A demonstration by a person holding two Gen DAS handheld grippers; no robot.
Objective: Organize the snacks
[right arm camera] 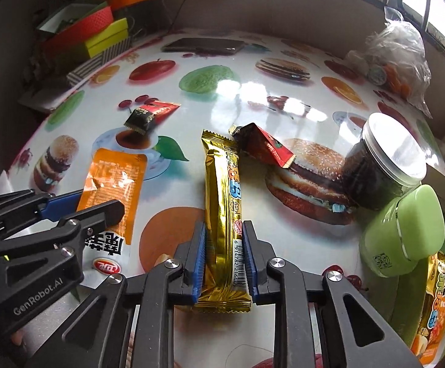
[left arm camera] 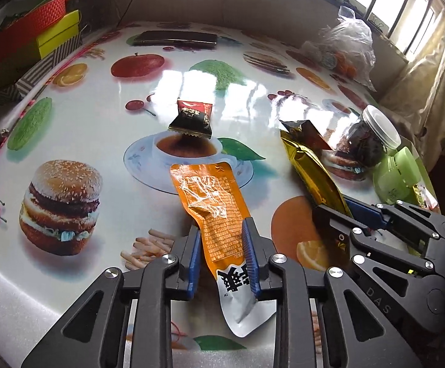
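My left gripper (left arm camera: 222, 230) is shut on an orange snack pouch (left arm camera: 213, 202) with a white end; it also shows in the right wrist view (right arm camera: 112, 178), with the left gripper (right arm camera: 100, 202) at the left. My right gripper (right arm camera: 224, 230) is shut on a long gold snack bar (right arm camera: 222, 196), seen in the left wrist view (left arm camera: 311, 165) with the right gripper (left arm camera: 345, 211) beside it. A small black and red packet (left arm camera: 193, 116) lies beyond the pouch. A red packet (right arm camera: 264, 145) lies against the gold bar's far end.
A glass jar with a white lid (right arm camera: 382, 165) and a green jar (right arm camera: 406, 230) lie at the right, an orange snack pack (right arm camera: 434, 300) beside them. A plastic bag (right arm camera: 397, 58) sits far right, a dark flat case (right arm camera: 204, 46) at the back, coloured boxes (right arm camera: 100, 30) far left.
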